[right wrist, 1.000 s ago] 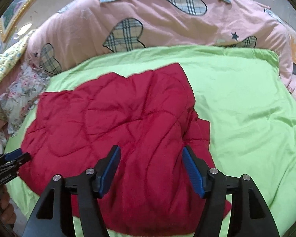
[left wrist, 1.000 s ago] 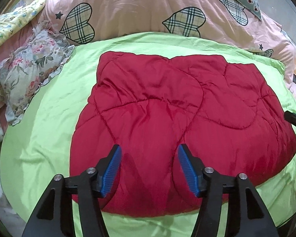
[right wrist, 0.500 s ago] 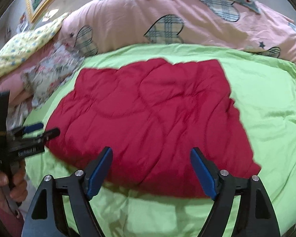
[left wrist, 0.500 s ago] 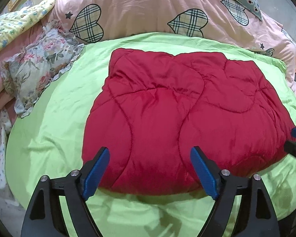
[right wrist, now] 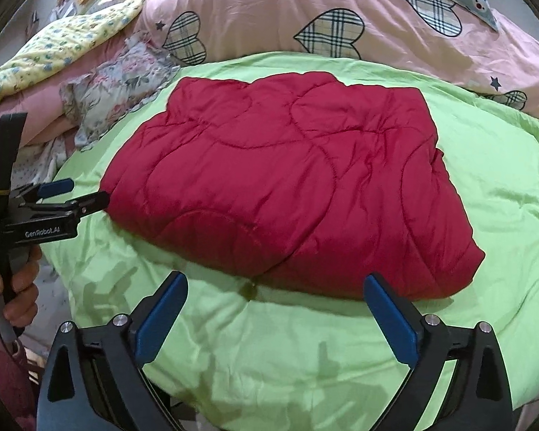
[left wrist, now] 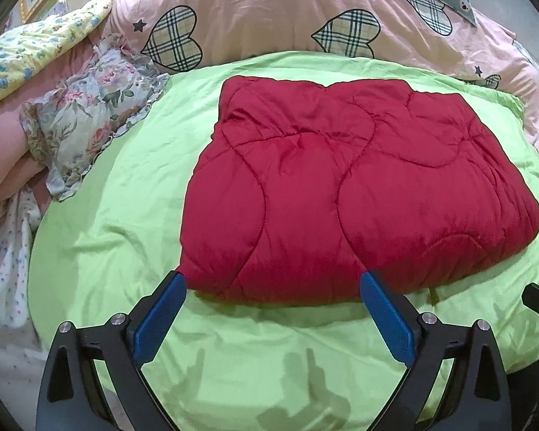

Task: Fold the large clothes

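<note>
A: Left side of frame?
B: Floral pillow (left wrist: 86,122), upper left; yellow patterned quilt (left wrist: 36,54) above it.

A: Centre?
B: Folded red quilted garment (left wrist: 341,194), lying flat on green sheet (left wrist: 118,222). Pink heart-print duvet (left wrist: 269,14) behind, along top.

A: Bottom?
B: Left gripper (left wrist: 273,283), spread wide, grasping nothing, just short of garment's near edge.

A: Right?
B: Right gripper (right wrist: 275,285), likewise released, empty, over sheet.

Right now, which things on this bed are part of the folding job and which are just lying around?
Job: red quilted garment; left gripper and right gripper, both open and empty.
Just lying about: green sheet, floral pillow, pink heart duvet, yellow quilt.
</note>
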`<act>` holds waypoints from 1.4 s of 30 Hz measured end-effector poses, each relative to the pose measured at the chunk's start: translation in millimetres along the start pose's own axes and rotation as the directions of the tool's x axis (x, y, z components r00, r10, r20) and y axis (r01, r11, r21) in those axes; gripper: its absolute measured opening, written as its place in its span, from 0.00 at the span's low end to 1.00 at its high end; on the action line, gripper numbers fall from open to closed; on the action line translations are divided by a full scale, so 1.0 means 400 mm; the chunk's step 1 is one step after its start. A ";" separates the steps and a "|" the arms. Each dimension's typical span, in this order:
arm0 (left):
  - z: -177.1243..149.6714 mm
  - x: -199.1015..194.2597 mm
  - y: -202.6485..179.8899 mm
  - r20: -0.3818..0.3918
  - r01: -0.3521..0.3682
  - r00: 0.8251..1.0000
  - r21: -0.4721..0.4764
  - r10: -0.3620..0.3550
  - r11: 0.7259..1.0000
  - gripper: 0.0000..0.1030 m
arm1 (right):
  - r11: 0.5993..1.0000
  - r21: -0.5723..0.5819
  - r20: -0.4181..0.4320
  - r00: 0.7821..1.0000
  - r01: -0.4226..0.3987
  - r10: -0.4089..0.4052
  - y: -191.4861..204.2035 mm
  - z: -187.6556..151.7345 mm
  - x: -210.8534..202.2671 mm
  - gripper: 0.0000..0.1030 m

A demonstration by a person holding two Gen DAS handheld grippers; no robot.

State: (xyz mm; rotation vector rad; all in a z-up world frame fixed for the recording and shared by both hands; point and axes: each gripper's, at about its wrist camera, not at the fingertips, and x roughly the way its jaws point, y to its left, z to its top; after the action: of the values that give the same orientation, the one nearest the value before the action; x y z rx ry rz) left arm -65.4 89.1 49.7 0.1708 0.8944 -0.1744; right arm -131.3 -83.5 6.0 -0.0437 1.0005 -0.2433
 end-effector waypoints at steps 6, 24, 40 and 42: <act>-0.017 -0.029 -0.017 0.001 -0.014 1.000 0.028 0.014 1.000 0.98 | 1.000 -0.022 0.000 1.000 0.010 -0.010 0.015 -0.014 -0.021 0.98; -0.039 -0.085 -0.026 0.019 -0.029 0.999 0.044 0.028 0.999 0.99 | 1.000 -0.028 0.019 1.000 0.008 -0.007 0.033 -0.027 -0.069 0.98; -0.031 -0.105 -0.032 0.031 -0.028 0.999 0.046 0.027 0.999 0.99 | 0.999 -0.045 0.027 1.000 0.011 -0.010 0.043 -0.001 -0.075 0.98; -0.029 -0.105 -0.034 0.033 -0.030 0.999 0.047 0.029 0.998 0.99 | 0.999 -0.049 0.025 1.000 0.011 -0.010 0.044 0.005 -0.073 0.98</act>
State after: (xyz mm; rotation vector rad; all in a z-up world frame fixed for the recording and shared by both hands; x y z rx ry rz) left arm -103.1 82.0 74.5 0.2246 0.8560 -0.1706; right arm -141.5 -60.1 28.6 -0.0971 0.9815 -0.2274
